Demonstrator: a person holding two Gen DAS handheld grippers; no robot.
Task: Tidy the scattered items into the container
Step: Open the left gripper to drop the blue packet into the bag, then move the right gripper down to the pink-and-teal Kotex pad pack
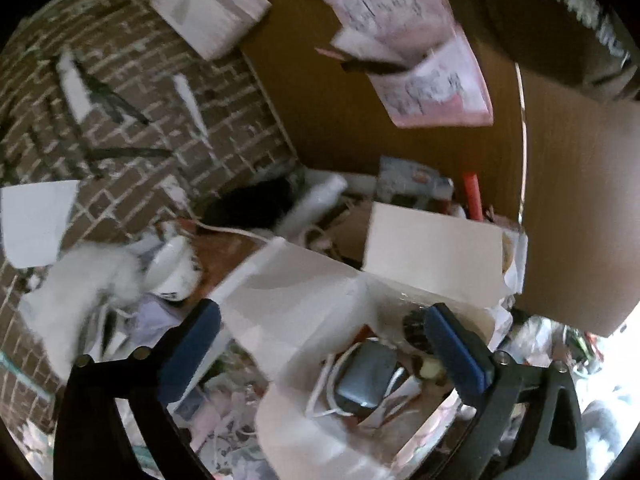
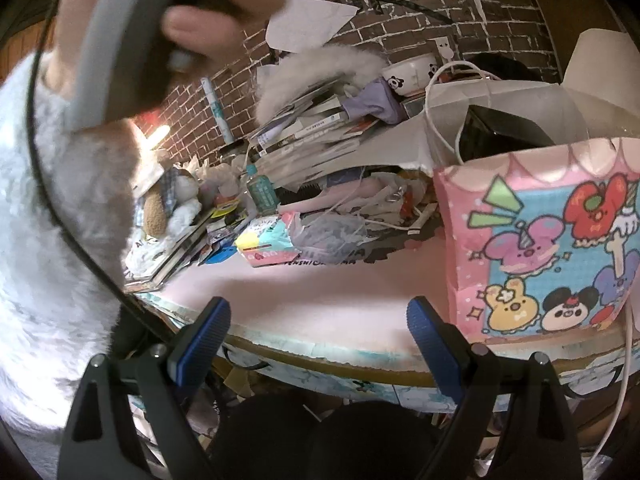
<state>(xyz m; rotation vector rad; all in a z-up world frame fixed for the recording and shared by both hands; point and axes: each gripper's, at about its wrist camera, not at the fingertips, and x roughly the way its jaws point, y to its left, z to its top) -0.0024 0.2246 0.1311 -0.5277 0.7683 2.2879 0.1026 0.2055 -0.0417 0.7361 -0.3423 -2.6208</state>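
Note:
My left gripper [image 1: 324,344] is open and hovers over the mouth of a white paper bag [image 1: 292,292], with nothing between its blue pads. Inside the bag lie a grey device [image 1: 366,378] and white cords. In the right wrist view that bag [image 2: 500,96] stands behind a pink cartoon bag [image 2: 548,240] on the pink table [image 2: 320,292]. My right gripper [image 2: 320,340] is open and empty at the table's front edge. Scattered items fill the table's back: a green bottle [image 2: 262,190], a small colourful box [image 2: 266,244], stacked books [image 2: 304,132] and a panda bowl [image 2: 408,74].
A brick-pattern wall [image 2: 420,28] runs behind the table. A cardboard box flap [image 1: 576,208] rises right of the white bag. A hand holding the other gripper [image 2: 160,12] and a fluffy white sleeve [image 2: 48,200] fill the left of the right wrist view. Plush toys [image 2: 168,200] lie left.

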